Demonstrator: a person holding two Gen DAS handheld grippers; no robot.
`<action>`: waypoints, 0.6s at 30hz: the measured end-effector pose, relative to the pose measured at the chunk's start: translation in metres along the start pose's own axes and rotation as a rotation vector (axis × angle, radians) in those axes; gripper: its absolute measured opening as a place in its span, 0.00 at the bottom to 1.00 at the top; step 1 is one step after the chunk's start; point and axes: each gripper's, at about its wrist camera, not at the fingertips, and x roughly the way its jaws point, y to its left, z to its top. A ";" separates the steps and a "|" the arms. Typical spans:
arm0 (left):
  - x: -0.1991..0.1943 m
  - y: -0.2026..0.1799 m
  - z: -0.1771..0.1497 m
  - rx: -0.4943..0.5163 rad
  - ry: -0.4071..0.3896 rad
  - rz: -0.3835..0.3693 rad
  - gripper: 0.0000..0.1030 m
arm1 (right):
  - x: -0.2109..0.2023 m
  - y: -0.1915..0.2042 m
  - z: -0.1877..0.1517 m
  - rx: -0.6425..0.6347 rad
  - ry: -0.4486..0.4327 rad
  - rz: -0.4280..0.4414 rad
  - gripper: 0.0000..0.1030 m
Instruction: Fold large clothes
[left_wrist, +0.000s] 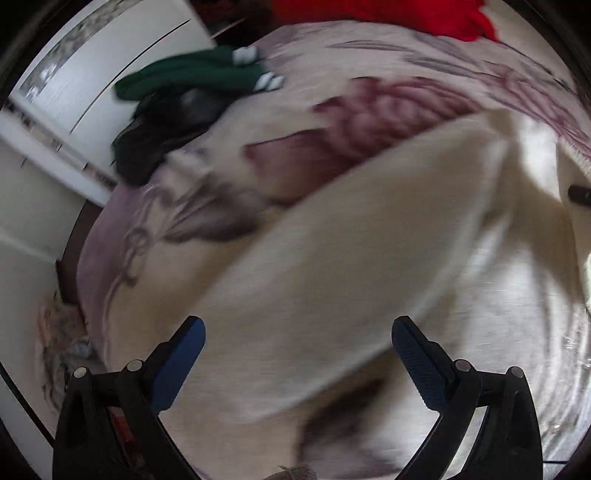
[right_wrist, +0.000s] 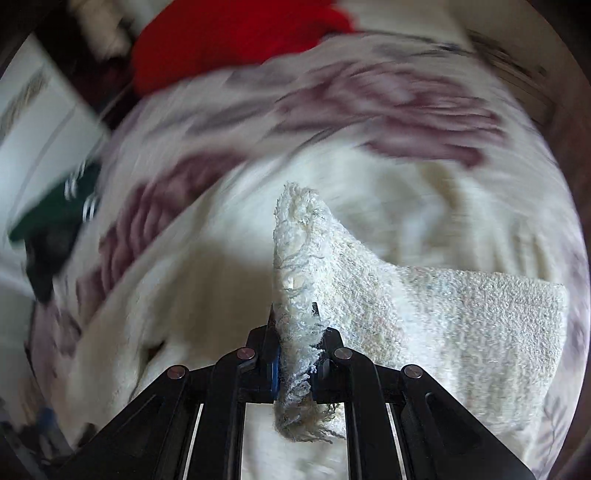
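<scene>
Your right gripper (right_wrist: 295, 328) pinches a fuzzy edge of the cream garment (right_wrist: 424, 314), the jaws pressed tight on the fabric so that a peak of knit stands up past the tips and a flap falls away to the right. That hold, judging by the shape, lets you carry one edge across the rest of the piece. Your left gripper (left_wrist: 297, 332) hangs spread wide over the same cream cloth (left_wrist: 332, 258), its blue pads (left_wrist: 184, 354) gripping nothing; it looks placed to catch or press down a second edge. The garment lies across the bed on a flowered blanket (left_wrist: 369, 122), one broad fold raised in the left wrist view, likely lifted by your right gripper's pull, though blur makes that hard to confirm. Toward the bed's far edge, well apart from the work, sit a green garment (left_wrist: 192, 74) atop a dark one (left_wrist: 159, 133), and something red (left_wrist: 388, 14) at the far end, presumably parked there to leave folding room. The fold appears barely begun.
</scene>
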 end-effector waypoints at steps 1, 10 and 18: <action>0.006 0.012 -0.001 -0.018 0.014 0.007 1.00 | 0.017 0.025 -0.002 -0.047 0.027 -0.006 0.11; 0.056 0.110 -0.026 -0.257 0.189 -0.138 1.00 | 0.062 0.099 -0.035 -0.052 0.229 0.069 0.51; 0.094 0.121 -0.101 -0.601 0.388 -0.670 0.98 | -0.020 -0.010 -0.066 0.403 0.137 0.129 0.67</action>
